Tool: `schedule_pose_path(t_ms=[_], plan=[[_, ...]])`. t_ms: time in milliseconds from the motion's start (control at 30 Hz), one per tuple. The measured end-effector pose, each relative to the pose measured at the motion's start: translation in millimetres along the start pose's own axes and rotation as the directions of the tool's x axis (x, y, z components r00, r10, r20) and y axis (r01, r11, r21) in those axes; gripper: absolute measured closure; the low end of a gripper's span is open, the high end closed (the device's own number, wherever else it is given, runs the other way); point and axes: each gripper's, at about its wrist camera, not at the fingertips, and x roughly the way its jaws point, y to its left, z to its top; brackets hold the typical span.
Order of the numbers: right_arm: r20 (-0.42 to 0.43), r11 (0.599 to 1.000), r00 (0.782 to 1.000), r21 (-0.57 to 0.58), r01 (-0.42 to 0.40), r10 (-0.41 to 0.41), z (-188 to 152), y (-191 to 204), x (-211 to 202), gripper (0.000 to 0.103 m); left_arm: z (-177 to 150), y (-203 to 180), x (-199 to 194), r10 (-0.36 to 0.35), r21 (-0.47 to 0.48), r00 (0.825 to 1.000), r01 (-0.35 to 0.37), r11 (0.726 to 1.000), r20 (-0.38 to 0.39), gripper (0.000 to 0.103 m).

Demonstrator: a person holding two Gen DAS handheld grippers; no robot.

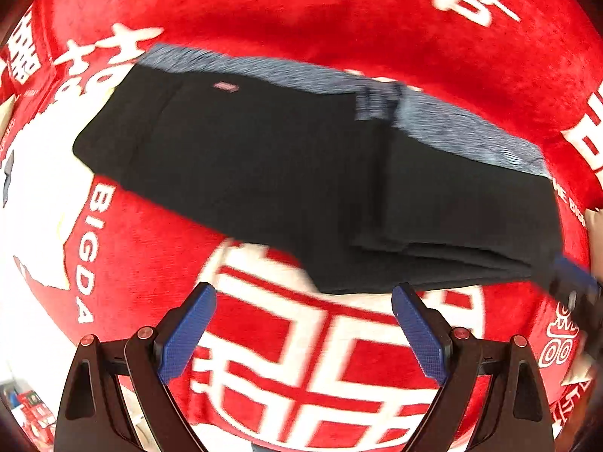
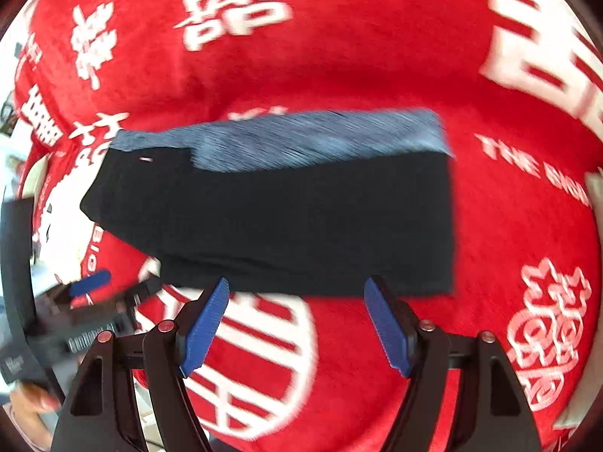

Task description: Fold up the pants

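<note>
Both grippers, left (image 1: 303, 297) and right (image 2: 296, 290), hang wide open and empty (frames blurred), so I'd judge the pants (image 1: 264, 158) need gripping at the near edge.

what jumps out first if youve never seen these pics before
The bright red blanket with big white characters fills both views. In the middle of it lie the black pants, already folded into a compact block, their blue-grey waistband along the far edge. Nearest each camera, the left gripper and right gripper stand open and empty, blue pads just short of the pants.
</note>
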Motion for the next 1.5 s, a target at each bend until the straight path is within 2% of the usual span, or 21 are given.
schedule_pose_path(t_ms=[100, 200, 233, 300, 333, 400, 467, 633, 733, 800, 833, 1000, 1033, 1067, 1133, 1200, 1233, 1333, 1500], plan=[[0.008, 0.999, 0.999, 0.001, -0.041, 0.041, 26.5, 28.5, 21.5, 0.035, 1.9, 27.5, 2.5, 0.006, -0.007, 1.000, -0.006, 1.000, -0.001, 0.008], [0.025, 0.999, 0.999, 0.003, -0.036, 0.036, 58.0, 53.1, 46.4, 0.038, 5.6, 53.8, 4.7, 0.000, -0.025, 1.000, 0.000, 1.000, 0.005, 0.008], [0.024, 0.999, 0.999, 0.007, -0.034, 0.034, 71.1, 60.9, 58.5, 0.043, 6.8, 62.6, 5.6, -0.007, -0.034, 1.000, 0.007, 0.999, 0.006, 0.008], [0.009, 0.999, 0.999, 0.027, -0.045, 0.044, 84.1, 67.3, 76.8, 0.064, 8.7, 78.7, 8.5, -0.015, -0.058, 1.000, 0.016, 0.998, 0.006, 0.008], [-0.016, 0.997, 0.998, 0.059, -0.056, 0.057, 90.4, 67.8, 91.0, 0.083, 9.3, 86.0, 10.5, -0.020, -0.071, 1.000, 0.020, 0.997, 0.005, 0.008], [-0.055, 0.987, 0.995, 0.143, -0.070, 0.079, 95.7, 65.5, 114.2, 0.085, 10.5, 100.8, 14.7, -0.034, -0.103, 0.999, 0.034, 0.994, 0.002, 0.008], [-0.039, 0.987, 0.998, 0.156, -0.043, 0.050, 98.6, 70.6, 122.7, 0.085, 9.8, 111.6, 18.8, -0.044, -0.127, 0.999, 0.044, 0.991, -0.001, 0.008], [-0.043, 0.998, 0.998, -0.039, 0.045, -0.047, 100.0, 105.8, 125.4, 0.077, 7.1, 122.9, 27.9, -0.061, -0.154, 0.998, 0.057, 0.986, -0.020, 0.008], [-0.059, 0.997, 0.998, -0.082, -0.005, 0.000, 97.2, 113.9, 117.2, 0.077, 8.6, 125.8, 26.3, -0.076, -0.167, 0.997, 0.073, 0.983, -0.008, 0.008], [-0.081, 0.995, 0.995, -0.071, -0.067, 0.061, 92.1, 115.4, 108.0, 0.068, 9.7, 125.4, 22.8, -0.085, -0.176, 0.996, 0.084, 0.981, 0.003, 0.008], [-0.080, 0.995, 0.995, -0.069, -0.066, 0.060, 86.2, 116.5, 99.7, 0.061, 10.5, 126.9, 22.1, -0.089, -0.181, 0.996, 0.089, 0.980, 0.007, 0.008], [-0.024, 0.989, 0.994, -0.111, 0.099, -0.102, 61.4, 112.4, 67.2, 0.061, 15.5, 131.5, 25.2, -0.100, -0.205, 0.995, 0.100, 0.974, 0.010, 0.008], [-0.017, 0.985, 0.991, -0.111, 0.133, -0.136, 55.4, 109.0, 63.2, 0.058, 16.0, 131.1, 26.6, -0.102, -0.207, 0.995, 0.101, 0.973, 0.010, 0.008], [-0.020, 0.981, 0.986, -0.110, 0.162, -0.165, 49.4, 100.8, 61.7, 0.046, 15.7, 130.5, 28.4, -0.107, -0.209, 0.994, 0.106, 0.972, 0.009, 0.008], [-0.079, 0.975, 0.975, -0.092, 0.202, -0.209, 34.0, 87.6, 74.6, 0.029, 17.5, 130.0, 33.2, -0.116, -0.213, 0.993, 0.114, 0.970, 0.003, 0.008], [-0.110, 0.977, 0.972, -0.079, 0.200, -0.208, 23.0, 77.9, 88.0, 0.028, 21.4, 132.8, 40.0, -0.125, -0.222, 0.992, 0.119, 0.968, -0.010, 0.008], [-0.059, 0.978, 0.978, -0.074, 0.195, -0.200, 19.2, 77.1, 85.8, 0.028, 19.5, 130.6, 40.6, -0.129, -0.227, 0.992, 0.123, 0.966, -0.013, 0.008], [-0.042, 0.975, 0.977, -0.078, 0.207, -0.211, 17.2, 77.9, 83.9, 0.028, 18.9, 134.6, 41.4, -0.166, -0.254, 0.986, 0.161, 0.954, 0.004, 0.008], [-0.044, 0.976, 0.977, -0.083, 0.203, -0.207, 19.6, 74.3, 82.3, 0.027, 23.9, 159.9, 42.1, -0.237, -0.317, 0.970, 0.242, 0.917, 0.052, 0.008]])
